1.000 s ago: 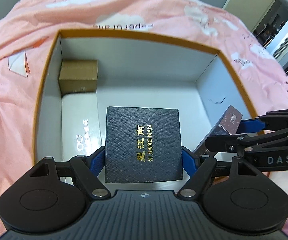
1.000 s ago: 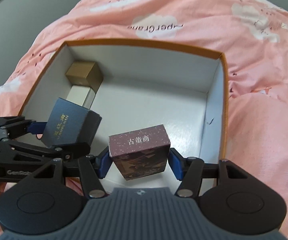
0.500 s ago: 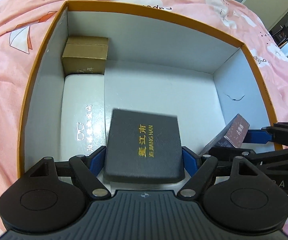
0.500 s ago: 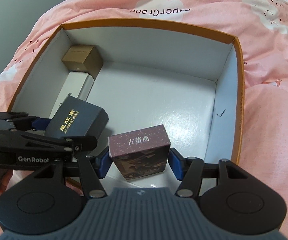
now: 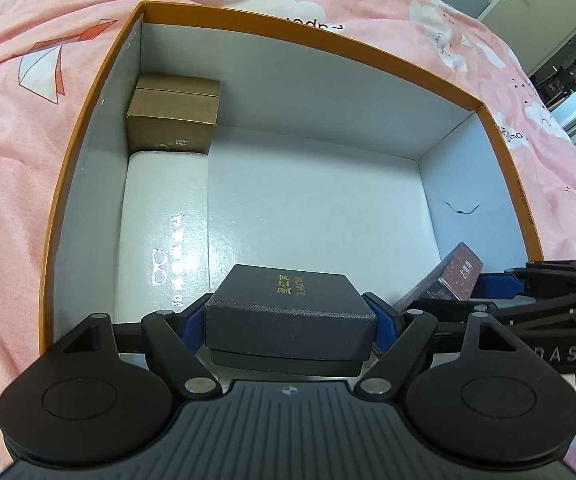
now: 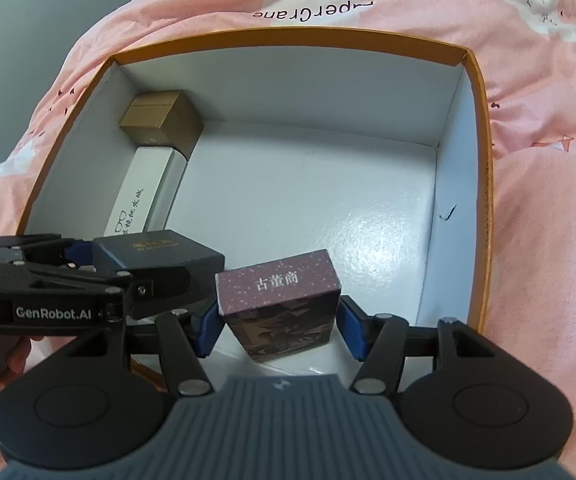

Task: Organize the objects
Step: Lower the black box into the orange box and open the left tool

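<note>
Dark navy textured square gift box with gold lettering (image 5: 290,306), lid flat, is clamped between the blue pads of the left hand-held gripper (image 5: 290,320) over the near edge of the orange-rimmed white cardboard box (image 5: 504,168). The right hand-held gripper (image 6: 277,324) grips a maroon speckled rectangular carton (image 6: 277,300), just beside it. A brown kraft carton (image 5: 173,118) and long glossy white case (image 5: 163,232) line the left wall; floor centre and right lie open. Pink printed bedspread (image 6: 528,80) surrounds.
</note>
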